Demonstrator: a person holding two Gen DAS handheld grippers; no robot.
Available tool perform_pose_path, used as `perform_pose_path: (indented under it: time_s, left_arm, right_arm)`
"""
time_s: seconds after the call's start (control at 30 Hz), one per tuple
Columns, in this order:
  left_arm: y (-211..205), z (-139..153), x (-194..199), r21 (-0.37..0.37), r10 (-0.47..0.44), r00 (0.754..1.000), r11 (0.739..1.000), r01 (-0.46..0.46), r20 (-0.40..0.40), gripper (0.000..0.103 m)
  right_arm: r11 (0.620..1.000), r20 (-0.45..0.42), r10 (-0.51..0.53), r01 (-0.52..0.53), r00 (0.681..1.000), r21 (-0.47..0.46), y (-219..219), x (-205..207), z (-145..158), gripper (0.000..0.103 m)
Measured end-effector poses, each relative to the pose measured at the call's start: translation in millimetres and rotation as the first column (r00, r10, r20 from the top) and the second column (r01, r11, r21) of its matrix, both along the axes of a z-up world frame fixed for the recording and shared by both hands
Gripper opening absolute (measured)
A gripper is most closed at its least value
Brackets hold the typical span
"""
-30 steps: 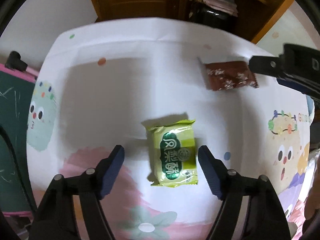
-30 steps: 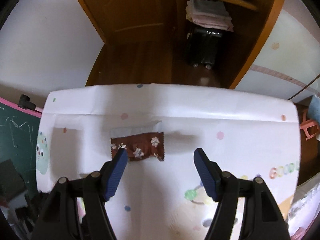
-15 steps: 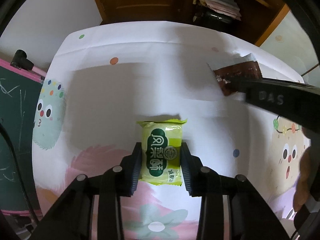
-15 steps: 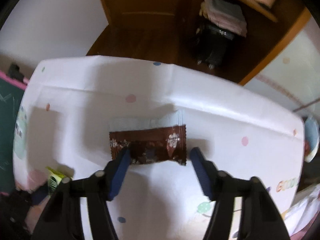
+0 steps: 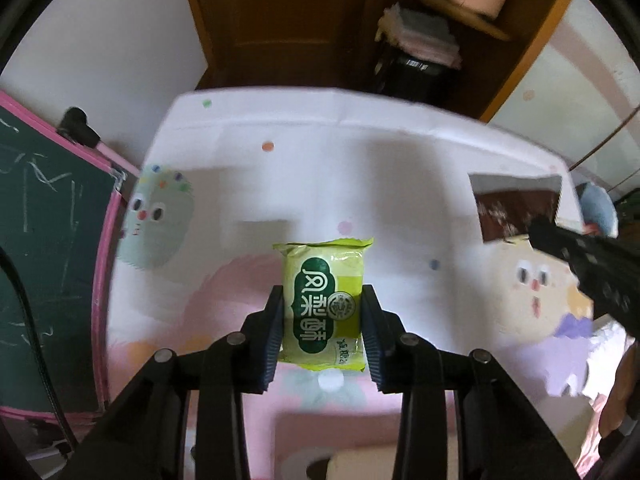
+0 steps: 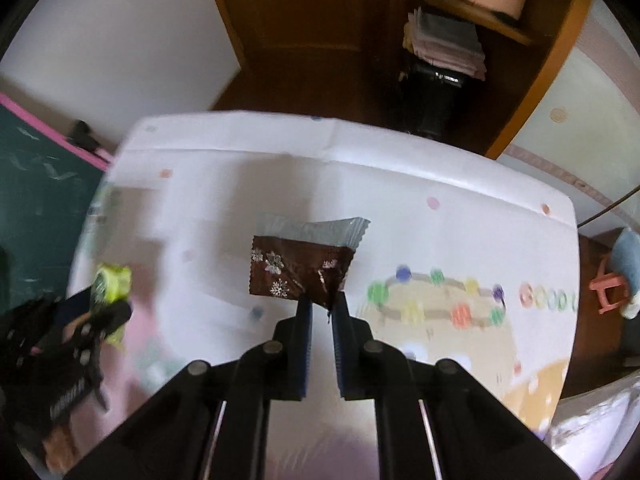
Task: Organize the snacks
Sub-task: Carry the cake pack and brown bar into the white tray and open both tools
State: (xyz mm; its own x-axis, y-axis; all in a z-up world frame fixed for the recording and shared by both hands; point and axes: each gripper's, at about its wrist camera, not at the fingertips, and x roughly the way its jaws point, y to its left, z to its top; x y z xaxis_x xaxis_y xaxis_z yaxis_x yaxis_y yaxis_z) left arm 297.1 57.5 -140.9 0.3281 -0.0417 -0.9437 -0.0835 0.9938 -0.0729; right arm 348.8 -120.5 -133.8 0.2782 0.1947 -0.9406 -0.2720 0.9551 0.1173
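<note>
Both grippers are loaded. Left gripper (image 5: 322, 320) is clamped on the green-yellow pastry packet (image 5: 324, 300), pads pressing its two long sides. The packet's long axis runs straight out along the fingers, far crimped end pointing toward the far edge of the table (image 5: 360, 152). It looks lifted clear of the printed tablecloth, though the left wrist view can't confirm the gap.

Right gripper (image 6: 320, 312) is pinched nearly closed on the near right corner of the brown snowflake packet (image 6: 296, 272). That packet's long axis lies crosswise to the fingers, most of its body hanging off to the left of the grip — a corner hold, so I'd expect it to droop or swing. It sits over the middle of the table, silver back flap toward the far edge.

Key relation: the two packets are well apart, green one toward the table's left edge, brown one to its right — seen in the right wrist view, where the left tool shows at lower left. No bin or tray is visible in either view, so the drop target is unclear. Both tools are pitched down at the tabletop.
</note>
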Motion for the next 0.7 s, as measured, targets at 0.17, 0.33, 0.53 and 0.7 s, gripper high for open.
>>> perform_pose_path:
  time_s: [0.17,0.33,0.53,0.7]
  left_arm:
    - [-10.3,61.6,-41.1,-0.031,-0.069,0.992,0.997,0.073,0.106,0.034]
    - [-21.4,118.1,-110.4,-0.099,-0.132,0.971,0.983,0.154,0.200,0.034]
    - [-34.2,154.5,-181.4,-0.148,-0.180,0.945,0.963,0.226,0.275,0.034]
    - [-53.6,161.2,-231.0,-0.144,-0.210,0.924,0.953,0.266,0.321,0.035]
  right_arm:
    - [0.996,0.117,0.026,-0.036,0.993,0.086,-21.8,-76.1,64.5,0.009]
    - [0.989,0.251,0.040,-0.074,0.967,0.129,-39.0,-173.0,123.6,0.009]
    - [0.984,0.347,0.008,-0.070,0.938,0.166,-58.4,-259.7,156.4,0.009]
    - [0.983,0.388,-0.071,-0.002,0.919,0.185,-73.0,-314.0,156.1,0.009]
